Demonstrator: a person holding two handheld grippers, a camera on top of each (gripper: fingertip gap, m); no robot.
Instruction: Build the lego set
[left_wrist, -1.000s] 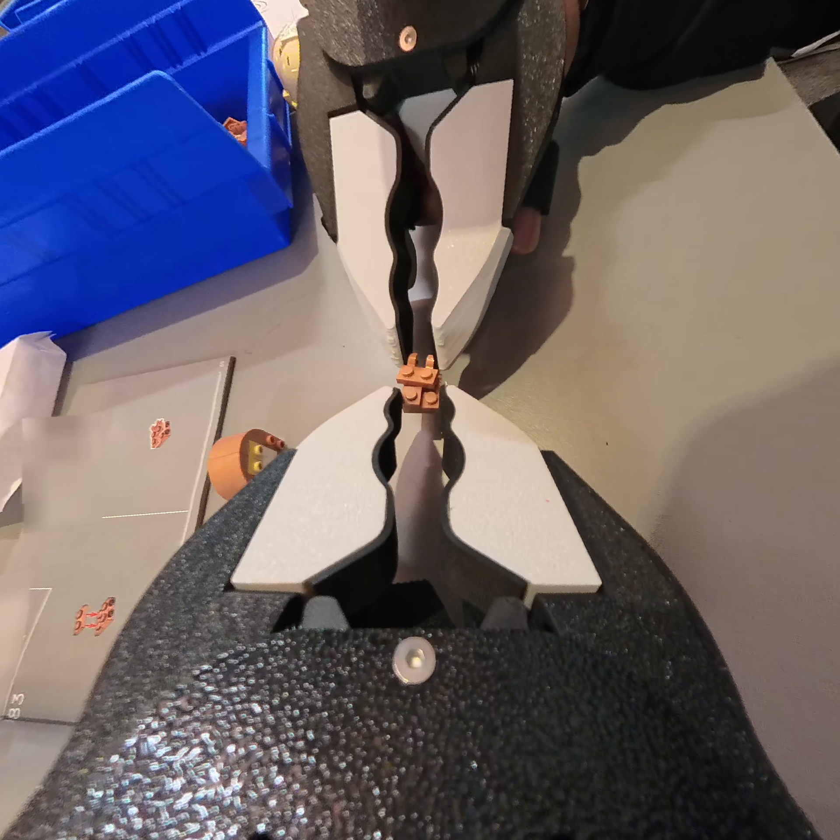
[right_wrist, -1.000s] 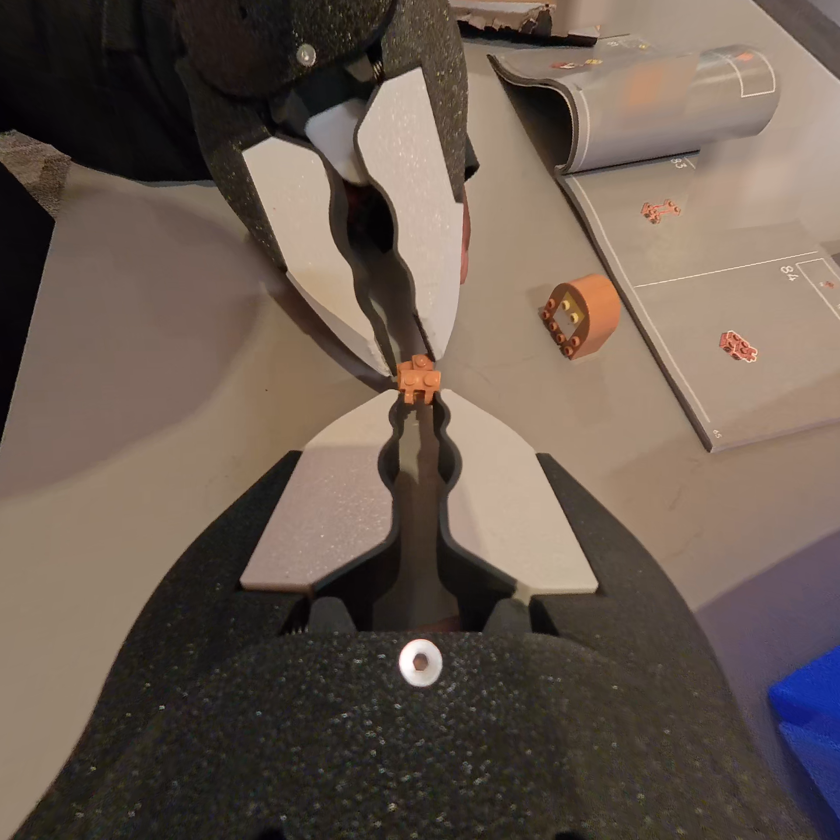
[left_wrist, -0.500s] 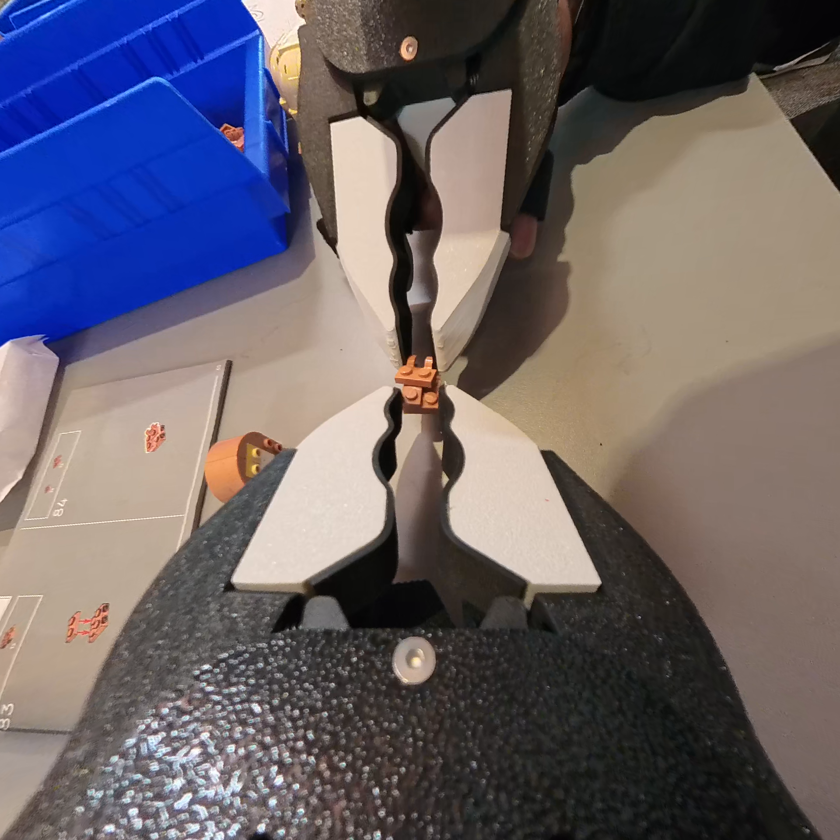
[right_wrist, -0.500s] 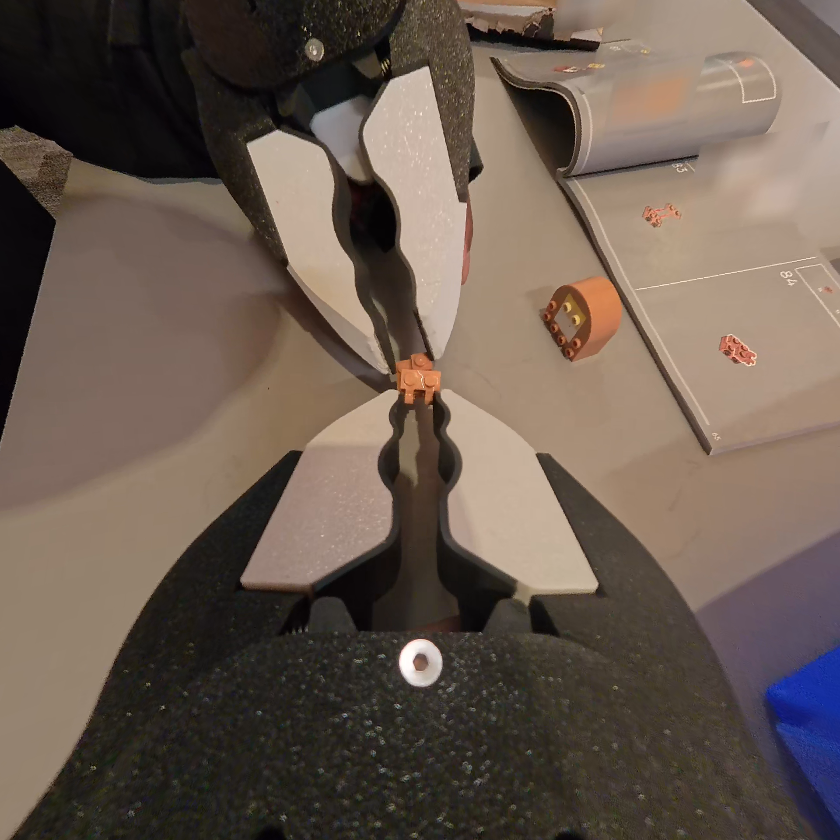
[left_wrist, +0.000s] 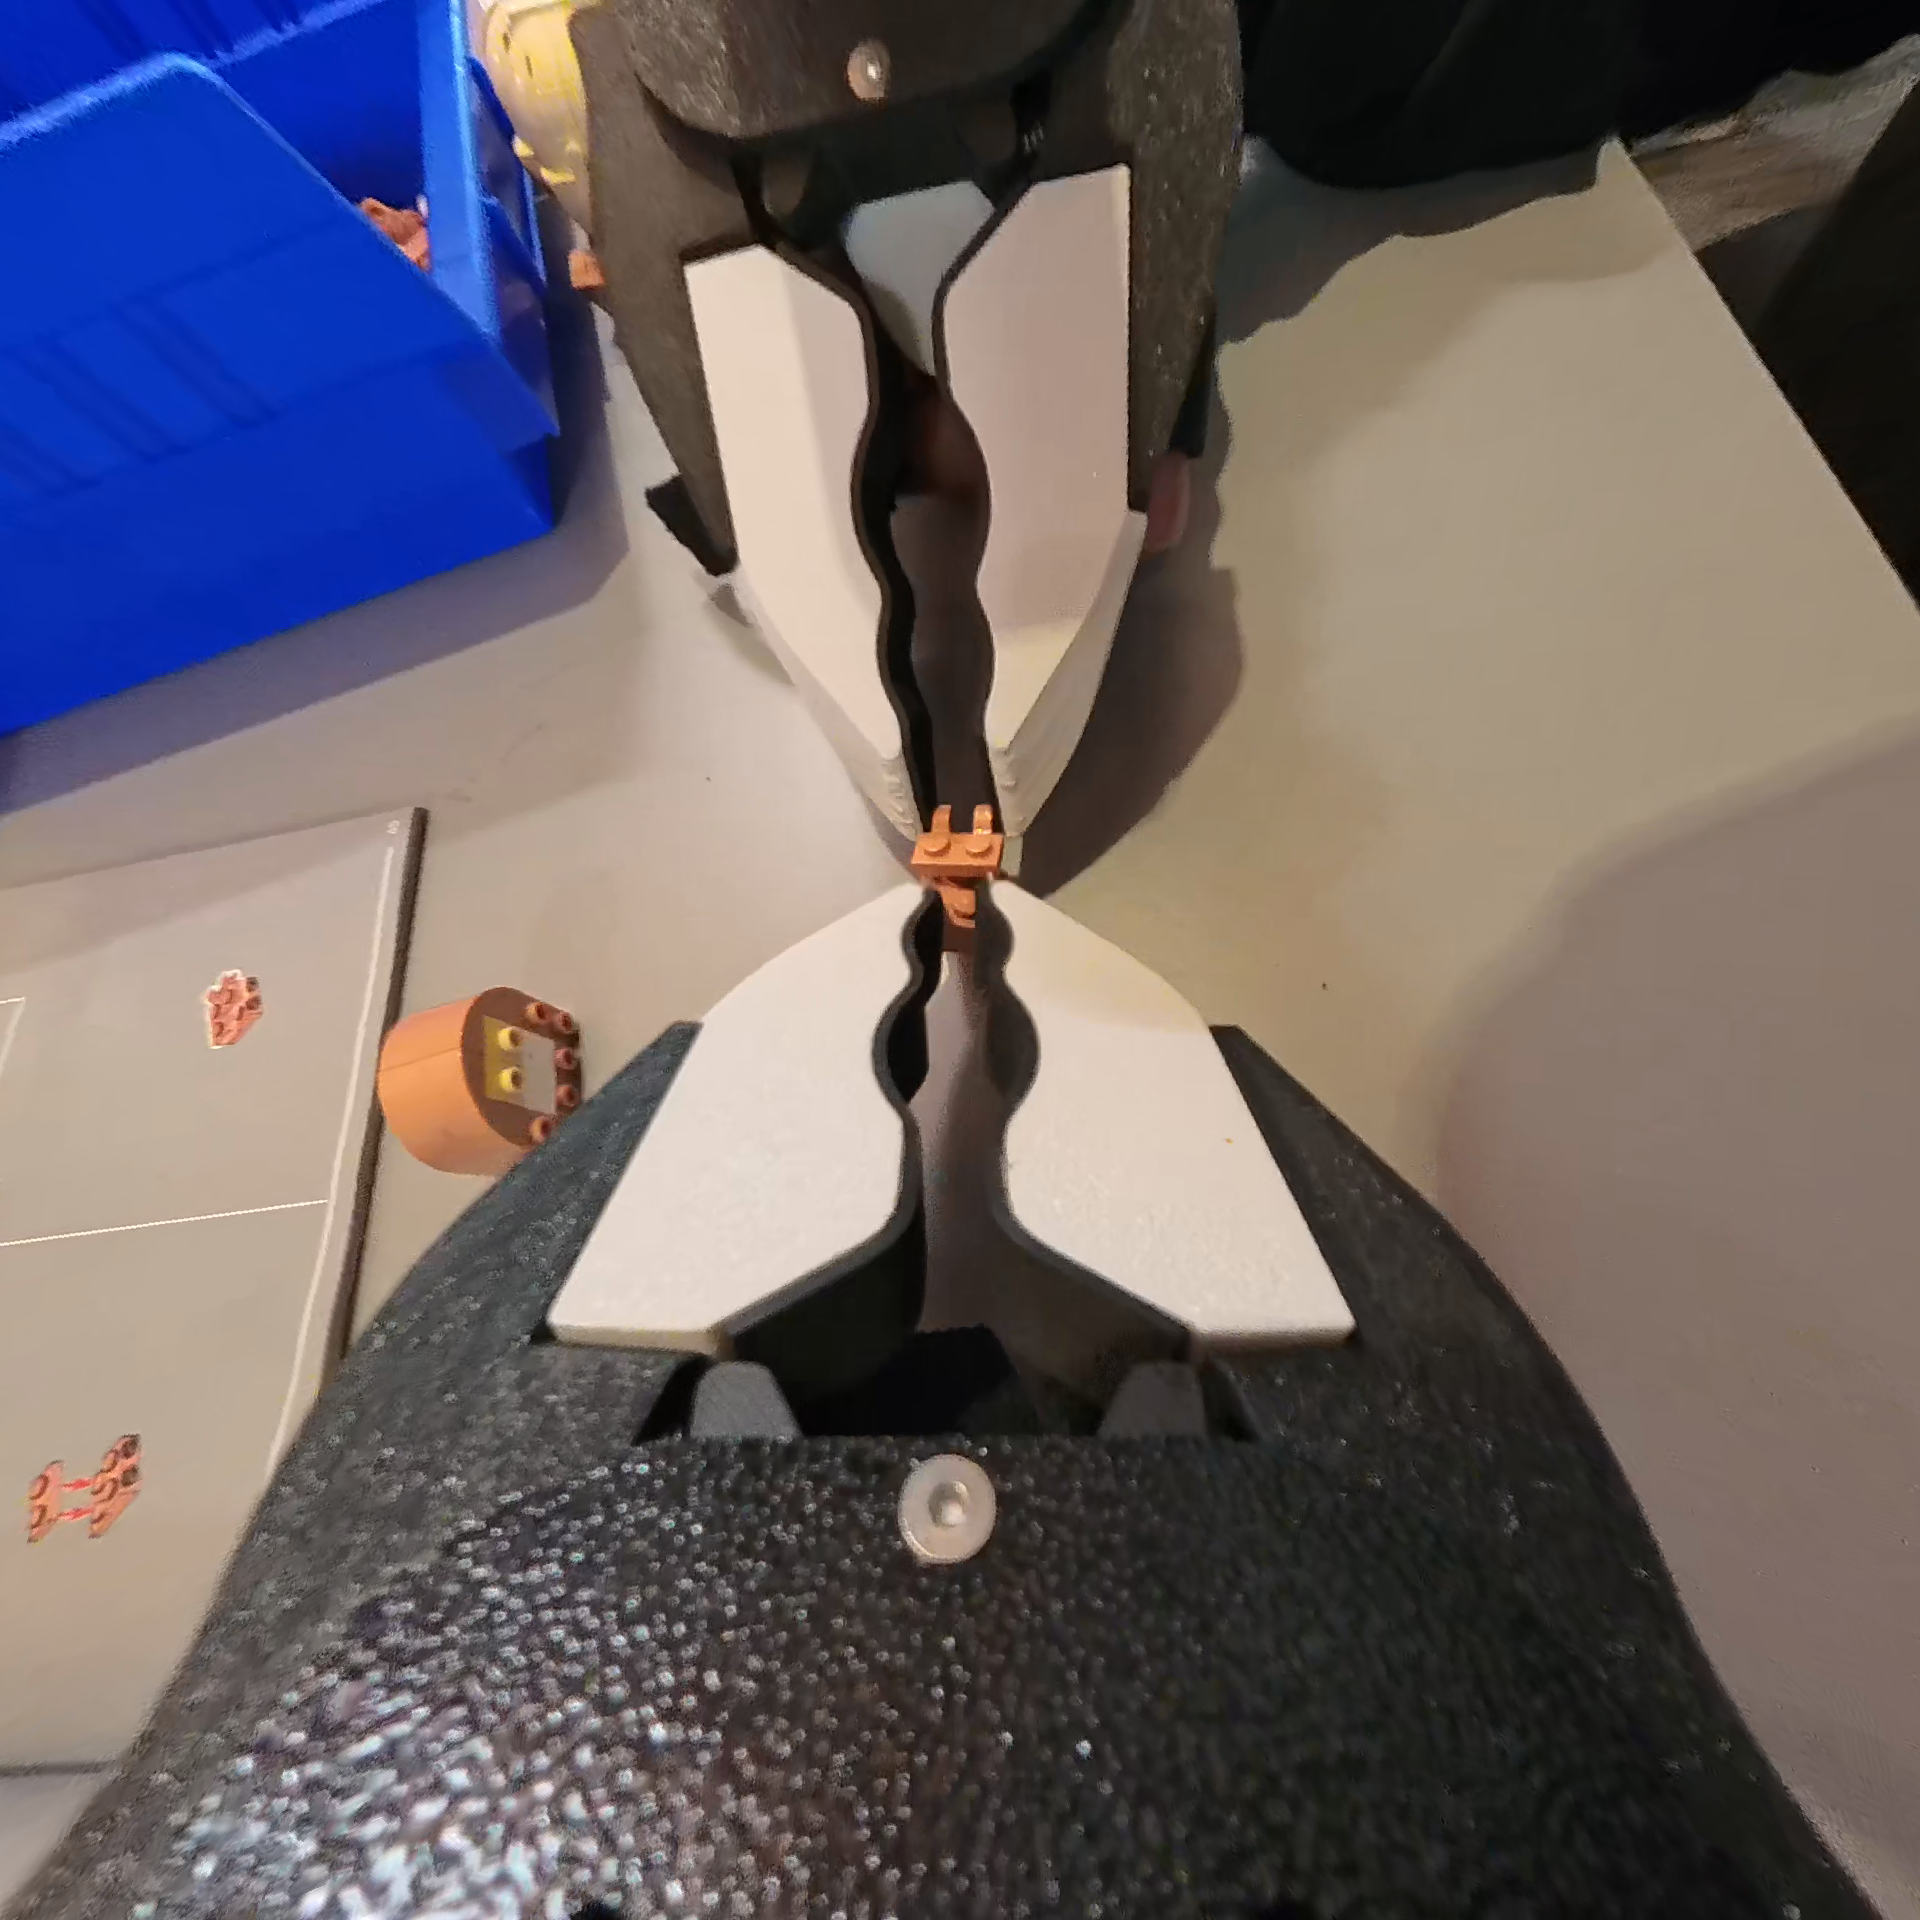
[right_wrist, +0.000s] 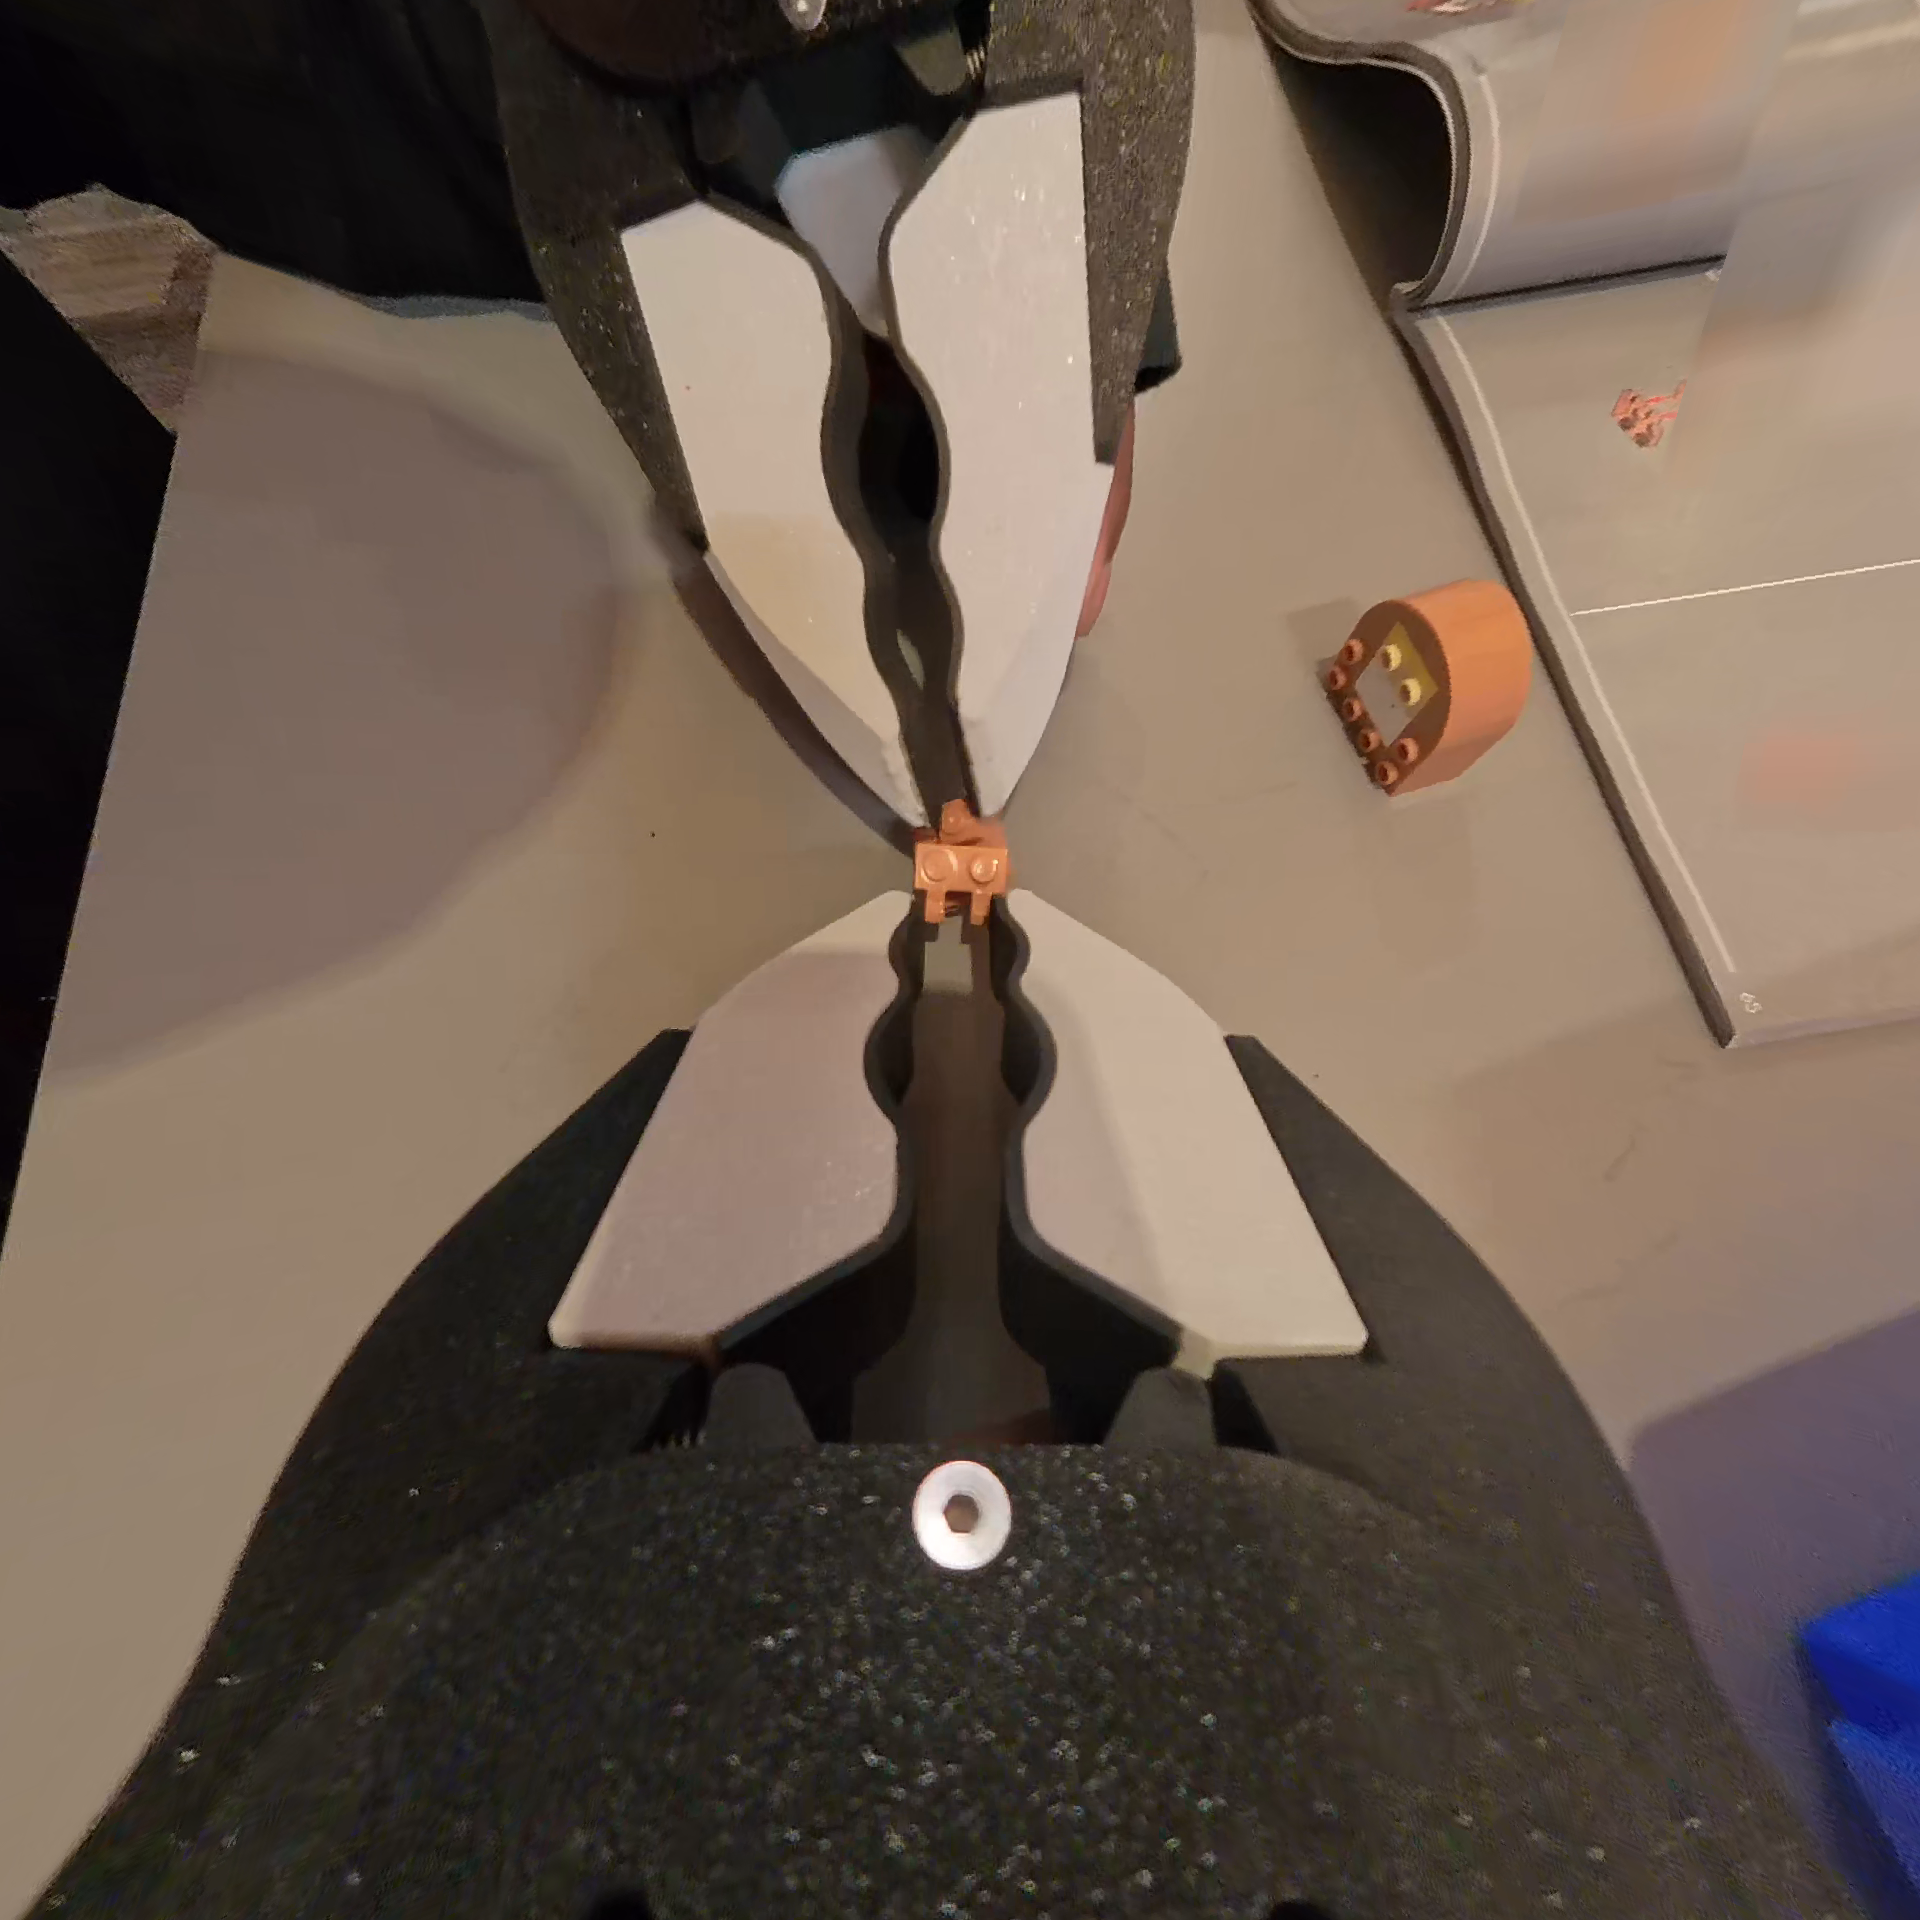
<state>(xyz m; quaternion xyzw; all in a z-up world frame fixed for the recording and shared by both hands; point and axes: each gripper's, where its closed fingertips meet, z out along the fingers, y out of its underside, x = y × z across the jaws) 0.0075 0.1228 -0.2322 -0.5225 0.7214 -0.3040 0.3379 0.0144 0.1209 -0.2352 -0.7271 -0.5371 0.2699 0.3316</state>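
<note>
My two grippers meet tip to tip above the grey table (left_wrist: 1455, 727). In the left wrist view my left gripper (left_wrist: 961, 906) is shut on a small narrow orange piece (left_wrist: 964, 925). It touches a small orange two-stud clip plate (left_wrist: 961, 852), which my right gripper (left_wrist: 961, 821) pinches from the far side. In the right wrist view my right gripper (right_wrist: 961, 914) is shut on that clip plate (right_wrist: 961, 868). My left gripper (right_wrist: 951, 805) comes from the far side, with the narrow orange piece (right_wrist: 961, 828) at its tips.
A rounded orange-brown brick assembly (left_wrist: 478, 1081) lies on the table beside an open grey instruction booklet (left_wrist: 177, 1143); both also show in the right wrist view (right_wrist: 1434, 686) (right_wrist: 1714, 779). Blue bins (left_wrist: 208, 416) with small bricks stand at the back left. A hand holds each far gripper. The grippers are tip to tip, or close to it.
My left gripper's jaws have drawn closer together. They held a wider two-stud plate flat before and now pinch a narrow orange piece. The right gripper keeps its hold on the clip plate.
</note>
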